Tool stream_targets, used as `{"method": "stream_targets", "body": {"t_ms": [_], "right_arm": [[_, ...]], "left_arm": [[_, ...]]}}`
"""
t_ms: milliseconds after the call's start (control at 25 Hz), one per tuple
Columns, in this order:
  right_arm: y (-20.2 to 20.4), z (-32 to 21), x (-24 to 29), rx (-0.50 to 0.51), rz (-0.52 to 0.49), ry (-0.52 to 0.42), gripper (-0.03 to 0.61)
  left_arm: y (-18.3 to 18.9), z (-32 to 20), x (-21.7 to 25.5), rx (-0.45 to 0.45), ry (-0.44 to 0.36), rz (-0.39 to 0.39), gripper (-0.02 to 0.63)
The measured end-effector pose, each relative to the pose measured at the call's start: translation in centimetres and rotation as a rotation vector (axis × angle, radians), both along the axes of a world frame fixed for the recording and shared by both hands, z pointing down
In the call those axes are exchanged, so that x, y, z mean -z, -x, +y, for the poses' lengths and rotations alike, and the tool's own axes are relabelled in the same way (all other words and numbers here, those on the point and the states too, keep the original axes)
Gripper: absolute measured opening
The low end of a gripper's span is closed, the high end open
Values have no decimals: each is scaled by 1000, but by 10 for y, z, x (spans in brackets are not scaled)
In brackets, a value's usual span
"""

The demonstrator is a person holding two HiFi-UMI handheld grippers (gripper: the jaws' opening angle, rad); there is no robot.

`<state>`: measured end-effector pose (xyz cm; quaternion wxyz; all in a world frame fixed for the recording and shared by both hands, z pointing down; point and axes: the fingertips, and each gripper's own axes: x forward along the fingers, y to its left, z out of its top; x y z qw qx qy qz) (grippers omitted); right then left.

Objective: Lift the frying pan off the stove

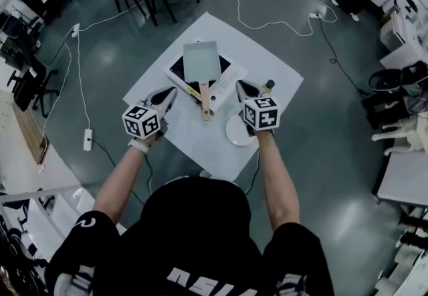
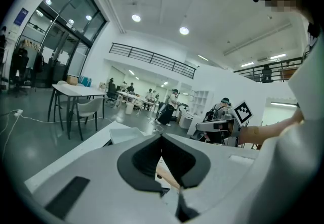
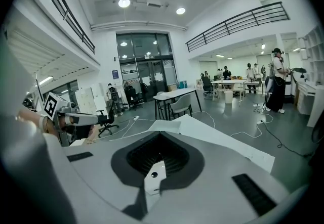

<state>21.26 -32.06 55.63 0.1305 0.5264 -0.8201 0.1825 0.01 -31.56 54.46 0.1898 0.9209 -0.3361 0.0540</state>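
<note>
Head view, stock of the scene.

1. Frying pan (image 1: 202, 61): pale, rectangular, lying flat on the stove (image 1: 176, 69). Its wooden handle (image 1: 204, 102) runs off the stove's near edge toward the person.
2. Left hand-held gripper (image 1: 171, 92): just off the stove's near left corner. Its jaws are pressed together on nothing, and it is beside the handle but apart from it.
3. Right hand-held gripper (image 1: 241, 86): off the stove's near right corner, jaws likewise closed and empty.
4. Round white plate (image 1: 234, 135): nearer the person than the stove, to its right, partly under the right hand-held gripper.
5. Small bottle (image 1: 269, 84): right of the stove.

Progress: by the look of it, nothing is done yet. The pan is neither gripped nor raised. What is left is to open one pair of jaws, take the handle and lift.

Room: the handle lies between the two hand-held grippers, with bare counter (image 1: 200, 144) on either side of it. Nothing hangs over the stove, so the way up is free. The plate and the bottle, both to the stove's right, are the nearest things to avoid. The stove's far side sits close to the counter's far edge.
</note>
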Motion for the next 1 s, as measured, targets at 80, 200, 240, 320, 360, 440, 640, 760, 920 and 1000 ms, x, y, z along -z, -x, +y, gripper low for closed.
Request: {"method": "stream_targets", "body": {"t_ms": [80, 200, 240, 320, 360, 440, 640, 760, 920, 1000], "right_arm": [[2, -4, -8, 16, -8, 19, -5], [6, -9, -21, 46, -22, 44, -6], [8, -11, -24, 55, -25, 51, -5], [10, -14, -31, 74, -29, 64, -5], [11, -16, -33, 85, -29, 69, -5], [14, -18, -39, 107, -26, 79, -5], [21, -26, -57, 156, -36, 106, -5], [27, -31, -66, 181, -60, 127, -5], [37, -35, -84, 223, -104, 176, -3], [45, -35, -92, 253, -122, 200, -3]], "left_arm": [[-3, 0, -6, -1, 12, 5, -2], [-6, 2, -18, 3, 34, 9, -2], [-7, 3, -21, 5, 41, 11, -2], [-11, 5, -28, 7, 56, 15, -2], [-12, 5, -31, 7, 62, 19, -2], [-15, 8, -38, 7, 76, 27, -2], [-23, 13, -56, 8, 104, 38, -2], [-28, 17, -65, -15, 133, 64, -2], [-37, 21, -77, -62, 167, 102, -1], [-41, 23, -82, -87, 183, 120, 1]]}}
